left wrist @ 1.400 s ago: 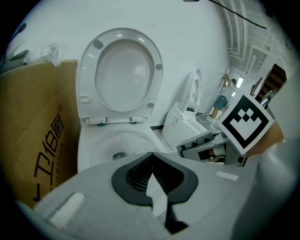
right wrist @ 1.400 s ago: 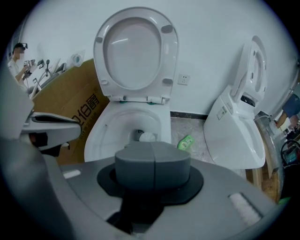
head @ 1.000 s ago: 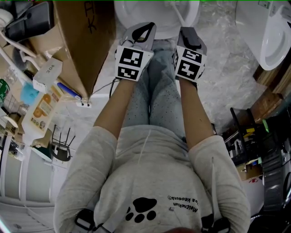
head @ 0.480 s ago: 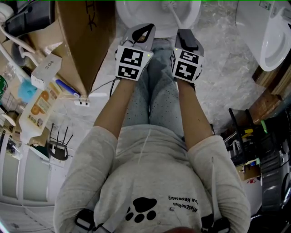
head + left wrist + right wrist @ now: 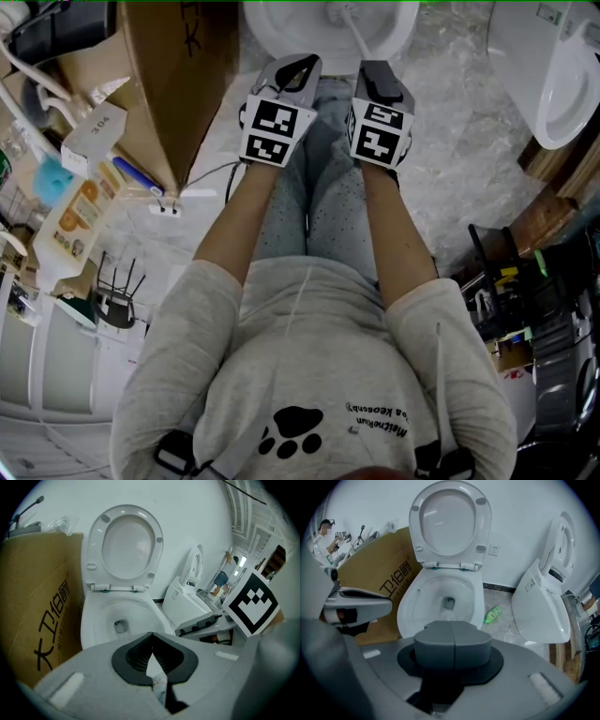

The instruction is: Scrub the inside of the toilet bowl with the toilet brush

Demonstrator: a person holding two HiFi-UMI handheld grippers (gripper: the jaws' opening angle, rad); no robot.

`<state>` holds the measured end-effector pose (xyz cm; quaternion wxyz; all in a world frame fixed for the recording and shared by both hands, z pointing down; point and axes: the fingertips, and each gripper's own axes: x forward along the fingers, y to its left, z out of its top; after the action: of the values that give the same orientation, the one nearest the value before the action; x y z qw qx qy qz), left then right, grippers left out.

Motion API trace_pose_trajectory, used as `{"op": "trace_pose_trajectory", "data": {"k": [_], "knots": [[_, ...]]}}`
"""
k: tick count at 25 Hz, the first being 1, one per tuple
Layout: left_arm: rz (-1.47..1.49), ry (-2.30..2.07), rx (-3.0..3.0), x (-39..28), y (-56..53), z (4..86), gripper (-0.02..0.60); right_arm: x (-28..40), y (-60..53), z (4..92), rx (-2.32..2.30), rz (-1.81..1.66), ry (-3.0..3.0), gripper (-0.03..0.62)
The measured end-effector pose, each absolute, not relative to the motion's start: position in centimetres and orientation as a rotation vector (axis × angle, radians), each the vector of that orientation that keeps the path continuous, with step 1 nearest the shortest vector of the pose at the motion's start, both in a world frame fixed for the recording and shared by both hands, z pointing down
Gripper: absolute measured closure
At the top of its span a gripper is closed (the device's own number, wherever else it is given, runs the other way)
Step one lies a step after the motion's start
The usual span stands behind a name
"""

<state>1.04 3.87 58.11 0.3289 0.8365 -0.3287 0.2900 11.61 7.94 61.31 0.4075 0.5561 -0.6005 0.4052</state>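
Toilet brush: the white handle (image 5: 357, 33) runs from the front of the right gripper away from the person into the toilet bowl (image 5: 407, 613). Its long axis leans a little to the person's left, with the far end down inside the bowl. In the right gripper view it is foreshortened to a pale stub just past the jaws, aimed toward the drain.
Right gripper (image 5: 375, 64): the jaws are pressed together with only a seam between the pads, and the brush handle comes out from between them. It is held over the near rim of the bowl.
Left gripper (image 5: 297, 60): the jaw tips meet, leaving a narrow wedge-shaped gap behind them with nothing in it. It is level with the right gripper, just to its left, also at the near rim.
Seat and lid (image 5: 450, 522): both are raised upright behind the bowl, against the wall.
Surface and room: grey marbled floor (image 5: 459, 159) around the bowl, and a plain white wall (image 5: 525, 508) behind it with a socket (image 5: 493, 550) to the right of the raised seat.
Left of bowl: a tall cardboard box (image 5: 377, 581) stands close against the bowl's side, narrowing the room there. Beyond it is a clutter of cartons and cables.
Right of bowl: a green bottle (image 5: 492, 615) lies on the floor near the base. Further right, a second toilet (image 5: 541, 606) stands tilted.
In front of bowl: the person's legs (image 5: 319, 187) are under both grippers.
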Motion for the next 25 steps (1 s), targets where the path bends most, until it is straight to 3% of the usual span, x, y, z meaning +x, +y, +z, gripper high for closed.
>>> {"op": "trace_pose_trajectory", "data": {"k": [25], "knots": [[0.757,-0.863,2.164,-0.3,3.6,58.1,0.583,7.8,6.0,61.9,1.314,1.092,-1.59,0.444]]}}
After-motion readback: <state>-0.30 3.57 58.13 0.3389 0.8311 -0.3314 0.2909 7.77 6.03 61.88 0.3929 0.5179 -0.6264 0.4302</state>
